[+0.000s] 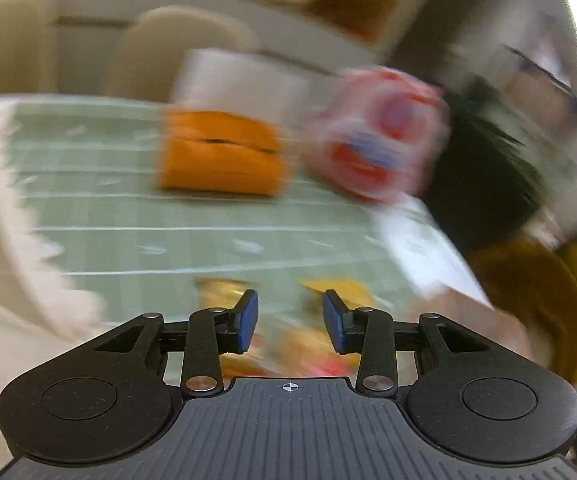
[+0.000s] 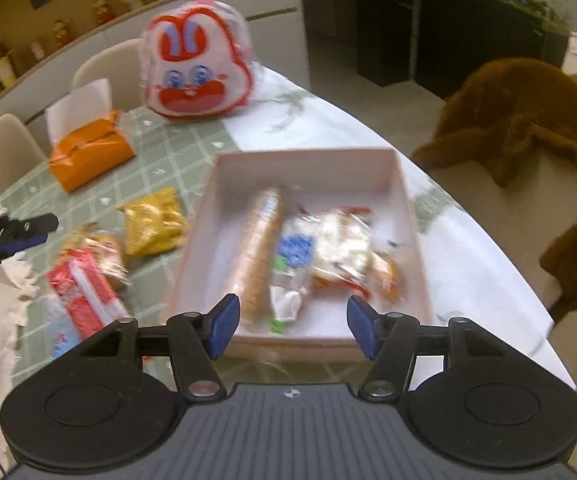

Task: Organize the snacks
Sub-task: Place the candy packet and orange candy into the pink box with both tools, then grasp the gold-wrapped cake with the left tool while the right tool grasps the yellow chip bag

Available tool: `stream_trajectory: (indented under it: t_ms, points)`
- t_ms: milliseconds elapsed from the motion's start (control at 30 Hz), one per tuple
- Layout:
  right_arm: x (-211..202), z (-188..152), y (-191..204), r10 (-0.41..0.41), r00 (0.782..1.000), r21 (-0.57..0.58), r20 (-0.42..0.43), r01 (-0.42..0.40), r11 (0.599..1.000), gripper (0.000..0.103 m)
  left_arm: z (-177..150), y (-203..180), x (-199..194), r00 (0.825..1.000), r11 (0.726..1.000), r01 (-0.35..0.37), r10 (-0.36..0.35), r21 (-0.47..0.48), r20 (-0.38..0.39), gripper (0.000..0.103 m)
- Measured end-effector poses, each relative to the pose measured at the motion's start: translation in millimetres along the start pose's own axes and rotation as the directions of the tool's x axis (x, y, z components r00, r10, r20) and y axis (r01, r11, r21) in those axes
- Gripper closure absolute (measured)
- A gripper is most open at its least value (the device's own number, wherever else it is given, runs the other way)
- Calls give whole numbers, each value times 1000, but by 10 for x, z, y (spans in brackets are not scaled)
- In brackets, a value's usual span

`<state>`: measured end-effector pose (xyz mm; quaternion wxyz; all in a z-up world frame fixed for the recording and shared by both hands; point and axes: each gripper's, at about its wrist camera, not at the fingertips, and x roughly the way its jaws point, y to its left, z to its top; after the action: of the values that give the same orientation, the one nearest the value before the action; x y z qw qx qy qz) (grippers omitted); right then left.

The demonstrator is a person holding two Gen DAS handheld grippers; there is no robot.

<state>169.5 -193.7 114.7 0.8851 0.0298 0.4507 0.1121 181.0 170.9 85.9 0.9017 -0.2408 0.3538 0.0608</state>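
A pale pink box (image 2: 402, 184) sits on the table in the right wrist view and holds a long biscuit pack (image 2: 262, 248) and several clear-wrapped snacks (image 2: 336, 248). My right gripper (image 2: 294, 326) is open and empty above the box's near edge. Left of the box lie a yellow snack bag (image 2: 154, 226), a red packet (image 2: 82, 296) and a clear-wrapped snack (image 2: 100, 246). My left gripper (image 1: 290, 322) is open and empty, just above blurred yellow and red snack packs (image 1: 312, 344). It also shows in the right wrist view (image 2: 28, 230) at the far left.
An orange tissue pouch (image 2: 90, 156) and a rabbit-face bag (image 2: 196, 68) stand farther back on the green checked tablecloth (image 2: 168, 152). A chair with a brown coat (image 2: 528, 128) stands to the right. Cream chairs (image 2: 4, 148) line the far side.
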Motion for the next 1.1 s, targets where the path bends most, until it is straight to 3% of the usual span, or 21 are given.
stream_trajectory:
  t_ms: [133,233,333,567,667,800,900,1033,1100]
  points:
    - [48,269,320,69,998,-27,-4,-69,997,33,193,228,300,994,997,-50,44,-53,-104,63]
    - [220,543,646,147,988,-56,-42,-149,987,24,189,133,533,987,997,-67,71,37,-144,63]
    - [555,801,984,194,977,-94,-89,-202,975,18,105,-12,720,975,978,-119,148,170,-167,62]
    - [1606,971,1476,74,976,-174,-206,-111,979,18,11,-65,760,977,963,-118,156,241,-146,60]
    - [1864,940,1594,10,975,-247,-224,-66,967,18,22,-23,762,979,970,-93,130,225,-156,61]
    - [2037,919,1560,2,967,-243,-253,-65,968,18,49,24,766,981,979,-57,91,193,-170,61]
    - [2118,916,1577,-9,967,-248,-255,-56,967,20,62,46,790,982,985,-33,64,172,-179,61]
    - [2113,879,1610,-33,964,-295,-264,-48,954,43,103,103,792,982,993,-7,29,119,-187,61]
    - [2037,901,1590,-41,967,-292,-250,-35,956,45,121,114,777,983,995,4,15,101,-182,61]
